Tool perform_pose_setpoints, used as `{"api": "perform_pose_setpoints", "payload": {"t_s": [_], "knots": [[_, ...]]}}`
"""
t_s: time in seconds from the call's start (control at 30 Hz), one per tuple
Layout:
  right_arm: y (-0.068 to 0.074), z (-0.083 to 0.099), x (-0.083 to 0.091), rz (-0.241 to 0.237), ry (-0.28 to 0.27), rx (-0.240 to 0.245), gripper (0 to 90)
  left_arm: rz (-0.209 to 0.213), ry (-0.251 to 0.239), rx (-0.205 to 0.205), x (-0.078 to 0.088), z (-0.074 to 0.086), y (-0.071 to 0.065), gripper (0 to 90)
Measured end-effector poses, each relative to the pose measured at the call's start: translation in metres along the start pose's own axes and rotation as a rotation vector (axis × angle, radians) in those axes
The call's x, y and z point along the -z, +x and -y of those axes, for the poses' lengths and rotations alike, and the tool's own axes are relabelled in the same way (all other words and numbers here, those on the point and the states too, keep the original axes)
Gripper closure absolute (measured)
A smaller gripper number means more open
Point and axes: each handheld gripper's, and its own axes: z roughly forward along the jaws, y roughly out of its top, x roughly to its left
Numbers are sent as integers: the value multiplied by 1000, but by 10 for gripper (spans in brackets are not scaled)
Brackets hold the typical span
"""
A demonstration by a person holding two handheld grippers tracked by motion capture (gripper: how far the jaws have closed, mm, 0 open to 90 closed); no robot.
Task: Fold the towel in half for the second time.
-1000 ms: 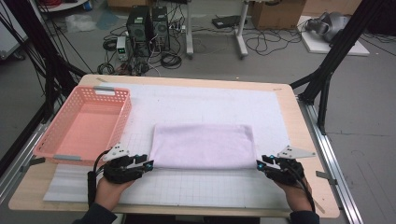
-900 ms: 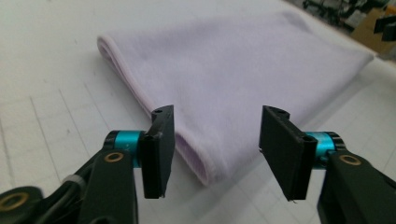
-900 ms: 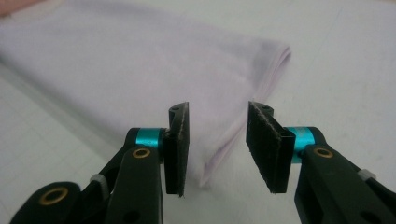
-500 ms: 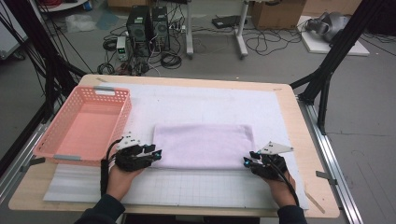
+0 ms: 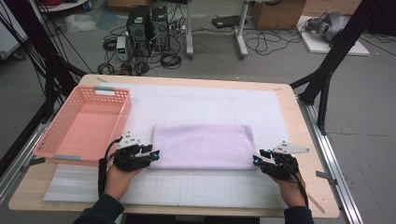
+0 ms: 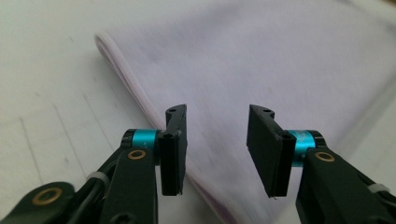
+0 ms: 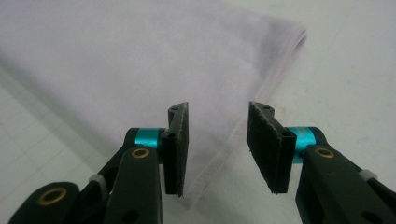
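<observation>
- One folded towel (image 5: 203,145) — pale lilac, rectangular, flat on the counter (image 5: 299,121).
- One pink basket (image 5: 81,126) at its nine o'clock.
- Left gripper (image 5: 154,155), right gripper (image 5: 257,160) — two, jaws released at the near corners.

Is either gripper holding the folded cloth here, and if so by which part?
Nothing is held. Left gripper and right gripper stand open at the near corners of the folded cloth.

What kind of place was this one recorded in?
Probably a lab or workshop recording station: computer towers and loose cables on the floor, and a gridded mat on the table.
</observation>
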Motion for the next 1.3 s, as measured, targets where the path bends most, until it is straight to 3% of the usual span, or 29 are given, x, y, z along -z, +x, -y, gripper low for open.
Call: {"api": "perform_pose_setpoints", "payload": {"t_s": [0.17, 0.2, 0.23, 0.3, 0.37, 0.43, 0.47, 0.57, 0.6, 0.63, 0.67, 0.7, 0.73, 0.77, 0.8, 0.87, 0.9, 0.93, 1.0, 1.03, 1.13, 1.2, 1.3], "knots": [[1, 1, -5, 8, 10, -1, 566, -29, -43, 33, -17, -19, 17, 579], [0, 1, -6, 6, 12, -7, 565, -39, -57, 56, -31, -27, 27, 587], [0, 1, -7, 8, 10, -5, 562, -39, -57, 56, -31, -27, 27, 594], [0, 0, -7, 14, 7, -9, 562, -58, -59, 98, -52, -36, 38, 604], [1, 0, -8, 17, 3, -3, 559, -64, -76, 124, -65, -39, 42, 619], [1, 0, -8, 16, 2, -2, 558, -84, -56, 133, -71, -39, 43, 637], [1, 0, -9, 14, 2, 1, 556, -128, 3, 127, -81, -37, 44, 640], [1, 0, -9, 13, 3, 5, 555, -158, 27, 91, -85, -35, 42, 669], [1, 0, -9, 17, 4, 8, 553, -240, 37, 36, -84, -36, 38, 676], [0, 0, -9, 19, 4, 1, 552, -283, 43, 15, -83, -36, 37, 675], [0, 0, -9, 23, 5, 1, 551, -355, 60, -3, -83, -35, 38, 650], [-1, 0, -10, 28, 5, -3, 549, -355, 60, -3, -83, -35, 38, 564], [-3, -1, -10, 33, 1, -1, 546, -317, 45, 84, -81, -32, 46, 548], [-3, -1, -10, 33, 1, -1, 546, -317, 45, 84, -81, -32, 46, 547], [-7, -5, -12, 43, -10, -3, 535, -295, 29, 112, -77, -32, 48, 533], [-13, -11, -16, 57, -26, -21, 512, -254, 8, 95, -73, -32, 50, 514], [-13, -11, -16, 57, -26, -21, 512, -254, 8, 95, -73, -32, 50, 493], [-24, -23, -27, 74, -42, -52, 482, -202, -11, 118, -72, -32, 53, 465], [-33, -33, -41, 79, -34, -71, 454, -195, -18, 131, -73, -31, 55, 428], [-36, -39, -49, 82, -19, -70, 442, -173, -17, 157, -74, -30, 58, 421], [-45, -54, -73, 75, 12, -84, 379, -193, 3, 187, -76, -30, 61, 385], [-50, -60, -89, 67, 36, -82, 366, -179, 28, 193, -79, -30, 62, 422], [-55, -61, -108, 76, 69, -95, 343, -182, 42, 156, -81, -32, 58, 492]]}}
